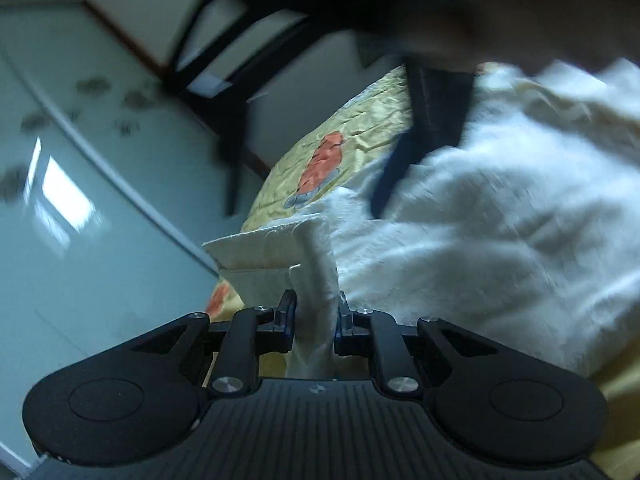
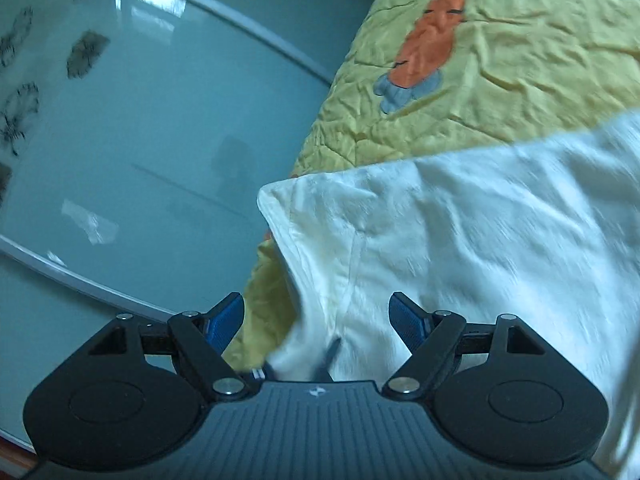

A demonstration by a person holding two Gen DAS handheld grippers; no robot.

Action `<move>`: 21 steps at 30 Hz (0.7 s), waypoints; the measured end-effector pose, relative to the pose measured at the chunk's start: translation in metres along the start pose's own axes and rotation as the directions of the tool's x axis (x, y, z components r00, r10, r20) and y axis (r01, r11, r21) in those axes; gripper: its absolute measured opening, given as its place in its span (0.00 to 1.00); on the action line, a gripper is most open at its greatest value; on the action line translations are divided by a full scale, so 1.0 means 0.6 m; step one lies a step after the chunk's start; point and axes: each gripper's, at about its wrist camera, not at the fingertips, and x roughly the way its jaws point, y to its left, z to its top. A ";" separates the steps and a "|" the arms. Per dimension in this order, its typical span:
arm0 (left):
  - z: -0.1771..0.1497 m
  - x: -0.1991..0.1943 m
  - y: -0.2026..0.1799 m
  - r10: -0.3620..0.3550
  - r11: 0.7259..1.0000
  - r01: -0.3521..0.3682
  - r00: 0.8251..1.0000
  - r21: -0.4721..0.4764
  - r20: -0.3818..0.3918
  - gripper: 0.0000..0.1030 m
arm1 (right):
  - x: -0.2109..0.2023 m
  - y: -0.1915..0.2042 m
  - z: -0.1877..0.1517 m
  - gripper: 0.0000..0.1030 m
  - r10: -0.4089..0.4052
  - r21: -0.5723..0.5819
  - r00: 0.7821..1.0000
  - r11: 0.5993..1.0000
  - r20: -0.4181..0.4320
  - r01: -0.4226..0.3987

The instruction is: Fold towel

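The white towel (image 1: 492,216) lies rumpled over a yellow cloth (image 1: 360,128) on the table. My left gripper (image 1: 315,304) is shut on a bunched edge of the towel, and a folded corner sticks out to the left just past the fingers. In the right wrist view the same towel (image 2: 480,232) spreads to the right, its corner near the middle. My right gripper (image 2: 316,312) stands open, blue pads (image 2: 226,320) wide apart, with towel fabric lying between them. The other gripper (image 1: 424,120) shows as a blurred dark shape over the towel in the left wrist view.
The yellow cloth (image 2: 500,60) carries an orange cartoon print (image 2: 430,36). It lies on a round glass table top (image 2: 140,140) with a pale rim (image 2: 100,284). A dark chair (image 1: 224,80) stands beyond the table. A blurred hand or sleeve (image 1: 500,12) fills the upper right.
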 end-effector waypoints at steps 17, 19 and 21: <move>-0.013 -0.024 -0.038 0.117 0.987 -0.128 0.987 0.096 0.112 0.34 | 0.147 0.074 0.016 0.18 -0.237 -0.283 0.954 0.942 -0.183 0.180; -0.023 -0.060 -0.041 0.118 0.981 -0.147 0.969 0.125 0.215 0.51 | 0.142 0.051 0.025 0.15 -0.184 -0.209 0.963 0.968 -0.195 0.143; -0.043 -0.101 -0.043 0.154 0.965 -0.215 0.928 0.151 0.338 0.74 | 0.138 0.043 0.027 0.14 -0.146 -0.167 0.970 0.979 -0.196 0.114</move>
